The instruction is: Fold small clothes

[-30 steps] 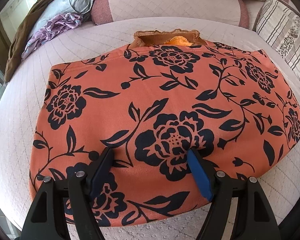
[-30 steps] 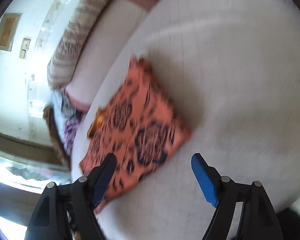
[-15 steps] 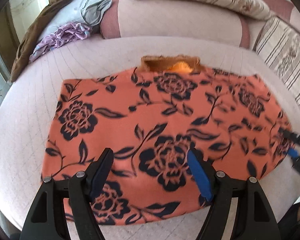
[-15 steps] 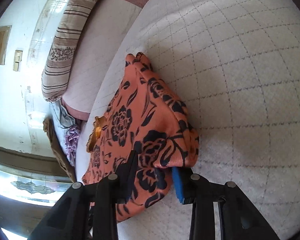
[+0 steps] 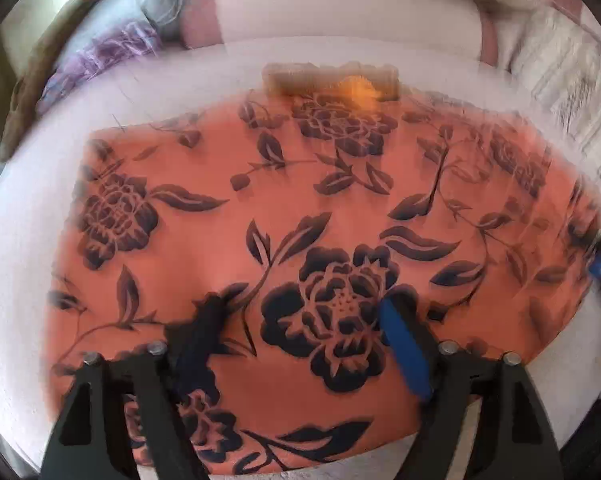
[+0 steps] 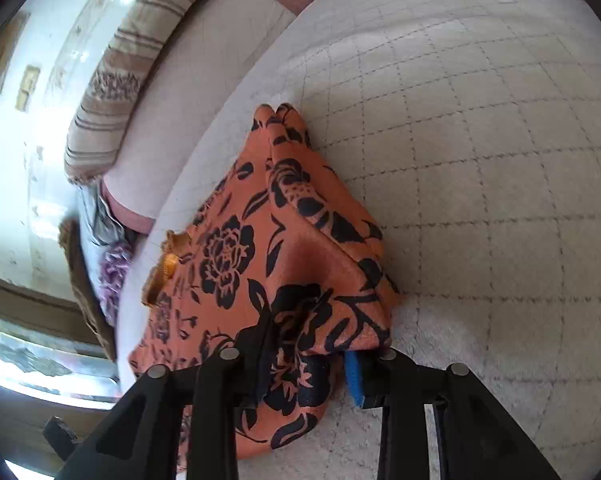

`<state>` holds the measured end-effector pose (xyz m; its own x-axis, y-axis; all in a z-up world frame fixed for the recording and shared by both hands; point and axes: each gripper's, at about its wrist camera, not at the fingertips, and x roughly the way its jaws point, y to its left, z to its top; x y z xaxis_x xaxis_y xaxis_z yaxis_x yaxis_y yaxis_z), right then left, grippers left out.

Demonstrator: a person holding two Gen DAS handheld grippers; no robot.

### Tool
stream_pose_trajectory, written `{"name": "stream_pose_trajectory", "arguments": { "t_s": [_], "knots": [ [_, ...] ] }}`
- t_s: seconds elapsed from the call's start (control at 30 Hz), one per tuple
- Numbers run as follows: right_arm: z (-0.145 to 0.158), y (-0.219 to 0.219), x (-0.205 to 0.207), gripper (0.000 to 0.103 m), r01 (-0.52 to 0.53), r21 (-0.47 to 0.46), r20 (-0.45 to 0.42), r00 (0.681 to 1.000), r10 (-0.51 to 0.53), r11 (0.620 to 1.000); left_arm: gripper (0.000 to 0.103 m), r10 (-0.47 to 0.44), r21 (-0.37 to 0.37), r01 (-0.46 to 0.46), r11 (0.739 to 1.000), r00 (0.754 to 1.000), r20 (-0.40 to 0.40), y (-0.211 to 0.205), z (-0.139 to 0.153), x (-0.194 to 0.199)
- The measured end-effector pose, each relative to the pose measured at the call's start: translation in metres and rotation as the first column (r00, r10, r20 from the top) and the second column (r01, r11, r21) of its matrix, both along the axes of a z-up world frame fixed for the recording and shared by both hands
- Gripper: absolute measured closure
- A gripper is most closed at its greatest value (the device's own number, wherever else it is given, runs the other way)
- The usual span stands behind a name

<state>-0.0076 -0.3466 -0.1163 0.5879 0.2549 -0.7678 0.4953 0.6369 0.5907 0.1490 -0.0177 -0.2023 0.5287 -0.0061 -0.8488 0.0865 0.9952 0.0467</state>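
Pinching orange floral cloth (image 6: 260,264) edge w/ right gripper (image 6: 306,360) (raised), left gripper (image 5: 300,344) spread above it

A bed covered with a pale quilted spread (image 6: 480,168), stitched in a grid of squares, carries everything. Spread flat on it lies an orange garment with a black floral print (image 5: 300,208), its brown collar edge (image 5: 328,80) toward 12 o'clock. Its 3 o'clock end is raised off the quilt into a peak (image 6: 300,240). Toward 10 o'clock sits a crumpled purple cloth (image 5: 100,56), with a grey garment (image 5: 172,4) just beyond it
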Motion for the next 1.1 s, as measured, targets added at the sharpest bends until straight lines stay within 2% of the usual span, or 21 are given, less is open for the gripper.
{"name": "stream_pose_trajectory", "arguments": {
  "t_s": [0.03, 0.07, 0.1, 0.17, 0.23, 0.3, 0.4, 0.47, 0.5, 0.53, 0.6, 0.63, 0.67, 0.73, 0.77, 0.83, 0.9, 0.97, 1.03, 1.1],
  "knots": [
    [0.001, 0.001, 0.003, 0.077, -0.011, -0.017, -0.015, 1.000, 0.010, 1.000, 0.019, -0.014, 0.017, 0.014, 1.000, 1.000, 0.019, -0.003, 0.004, -0.002],
    [0.004, 0.004, 0.006, 0.080, -0.019, -0.037, -0.029, 0.999, 0.017, 0.999, 0.020, -0.018, 0.003, 0.018, 1.000, 1.000, -0.002, -0.002, 0.008, -0.001],
    [0.013, 0.008, 0.009, 0.082, -0.032, -0.070, -0.030, 0.999, 0.030, 0.997, 0.022, -0.006, -0.050, 0.006, 0.999, 1.000, -0.008, 0.004, 0.013, -0.001],
    [0.047, 0.031, 0.016, 0.086, -0.092, -0.201, 0.007, 0.995, 0.096, 0.975, 0.026, 0.043, -0.145, -0.043, 0.988, 0.999, -0.006, 0.025, 0.023, -0.001],
    [0.083, 0.064, 0.025, 0.088, -0.153, -0.318, 0.072, 0.980, 0.184, 0.936, 0.026, 0.106, -0.220, -0.099, 0.970, 0.994, 0.019, 0.051, 0.036, -0.009],
    [0.116, 0.110, 0.037, 0.089, -0.214, -0.432, 0.110, 0.952, 0.287, 0.876, 0.026, 0.173, -0.275, -0.148, 0.950, 0.983, 0.067, 0.085, 0.050, -0.024],
    [0.136, 0.197, 0.049, 0.090, -0.314, -0.556, 0.138, 0.878, 0.458, 0.770, 0.026, 0.299, -0.338, -0.246, 0.908, 0.948, 0.113, 0.141, 0.063, -0.048],
    [0.125, 0.257, 0.054, 0.090, -0.400, -0.603, 0.110, 0.815, 0.569, 0.690, 0.026, 0.365, -0.370, -0.300, 0.879, 0.923, 0.118, 0.177, 0.058, -0.061],
    [0.112, 0.280, 0.057, 0.090, -0.445, -0.603, 0.085, 0.790, 0.607, 0.662, 0.026, 0.386, -0.379, -0.318, 0.869, 0.915, 0.116, 0.192, 0.055, -0.067],
    [0.092, 0.300, 0.060, 0.090, -0.498, -0.589, 0.045, 0.767, 0.641, 0.637, 0.026, 0.402, -0.384, -0.335, 0.860, 0.909, 0.108, 0.204, 0.051, -0.071],
    [0.034, 0.335, 0.070, 0.090, -0.629, -0.537, -0.101, 0.710, 0.697, 0.562, 0.026, 0.443, -0.398, -0.378, 0.836, 0.892, 0.085, 0.227, 0.039, -0.076],
    [0.006, 0.343, 0.075, 0.090, -0.679, -0.493, -0.169, 0.688, 0.706, 0.544, 0.026, 0.465, -0.401, -0.400, 0.824, 0.882, 0.074, 0.236, 0.033, -0.081],
    [-0.017, 0.346, 0.076, 0.089, -0.710, -0.448, -0.214, 0.675, 0.706, 0.543, 0.028, 0.498, -0.424, -0.436, 0.793, 0.866, 0.041, 0.247, 0.028, -0.086],
    [-0.005, 0.349, 0.070, 0.091, -0.685, -0.490, -0.185, 0.686, 0.704, 0.539, 0.028, 0.524, -0.489, -0.442, 0.752, 0.851, 0.037, 0.258, 0.027, -0.090],
    [0.009, 0.348, 0.069, 0.092, -0.673, -0.487, -0.154, 0.693, 0.704, 0.556, 0.028, 0.533, -0.496, -0.444, 0.746, 0.845, 0.045, 0.260, 0.031, -0.091],
    [0.041, 0.352, 0.068, 0.092, -0.645, -0.537, -0.106, 0.692, 0.715, 0.544, 0.028, 0.530, -0.518, -0.431, 0.739, 0.846, 0.052, 0.262, 0.033, -0.091],
    [0.079, 0.358, 0.066, 0.092, -0.601, -0.578, -0.032, 0.693, 0.720, 0.552, 0.028, 0.519, -0.532, -0.411, 0.741, 0.852, 0.065, 0.258, 0.034, -0.089],
    [0.101, 0.368, 0.064, 0.091, -0.581, -0.590, 0.025, 0.680, 0.732, 0.560, 0.028, 0.513, -0.535, -0.401, 0.744, 0.855, 0.072, 0.258, 0.034, -0.090],
    [0.101, 0.379, 0.055, 0.092, -0.599, -0.575, 0.049, 0.654, 0.755, 0.557, 0.028, 0.529, -0.551, -0.409, 0.728, 0.845, 0.072, 0.262, 0.035, -0.088],
    [0.068, 0.395, 0.049, 0.092, -0.661, -0.557, -0.011, 0.611, 0.792, 0.503, 0.028, 0.546, -0.576, -0.420, 0.701, 0.836, 0.055, 0.269, 0.034, -0.089]
  ]
}}
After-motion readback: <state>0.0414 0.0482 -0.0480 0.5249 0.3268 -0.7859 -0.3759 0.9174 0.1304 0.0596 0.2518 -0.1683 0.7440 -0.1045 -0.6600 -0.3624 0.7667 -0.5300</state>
